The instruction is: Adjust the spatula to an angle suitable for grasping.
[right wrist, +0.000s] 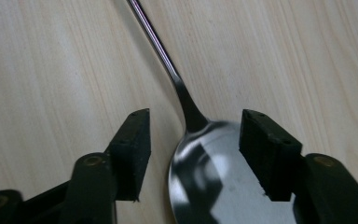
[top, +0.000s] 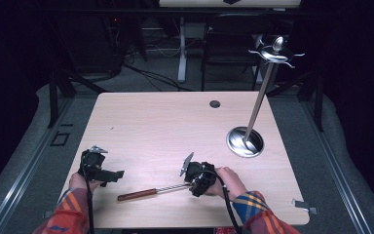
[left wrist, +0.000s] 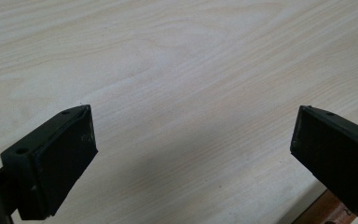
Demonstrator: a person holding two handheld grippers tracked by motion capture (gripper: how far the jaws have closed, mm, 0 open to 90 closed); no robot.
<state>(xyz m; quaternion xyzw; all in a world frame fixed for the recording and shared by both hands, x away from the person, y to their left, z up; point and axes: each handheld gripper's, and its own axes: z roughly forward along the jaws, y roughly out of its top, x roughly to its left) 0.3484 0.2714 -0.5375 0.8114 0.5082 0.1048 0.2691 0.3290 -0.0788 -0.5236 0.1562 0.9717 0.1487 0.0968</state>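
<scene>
A: We note the spoon [top: 148, 192] lying flat on the wooden table [top: 165, 126], near its front edge, between our two hands. Its brown wooden handle points toward our left side; the steel shaft runs to the bowl, which sits under the right gripper [top: 198, 183].

B: In the right gripper view we see the polished bowl [right wrist: 214, 182] between the two black jaws, the neck running up and away from them. The jaws stand half apart. The left jaw is clear of the bowl, with bare table showing in the gap. The right jaw sits over the bowl's edge; we cannot tell whether its pad touches the metal. We record no firm grip.

A: Agreed. The left gripper [top: 102, 171] rests at the front left of the table, well apart from the spoon's bowl and just beyond the handle's end. In the left gripper view its jaws are spread wide, with bare wood between them; a sliver of the brown handle [left wrist: 326, 212] shows at the lower right corner.

B: We also note the steel stand [top: 259, 102] at the right rear of the table: a round base, a tilted-looking pole and a ring of hooks on top. It stands well apart from both grippers.
</scene>
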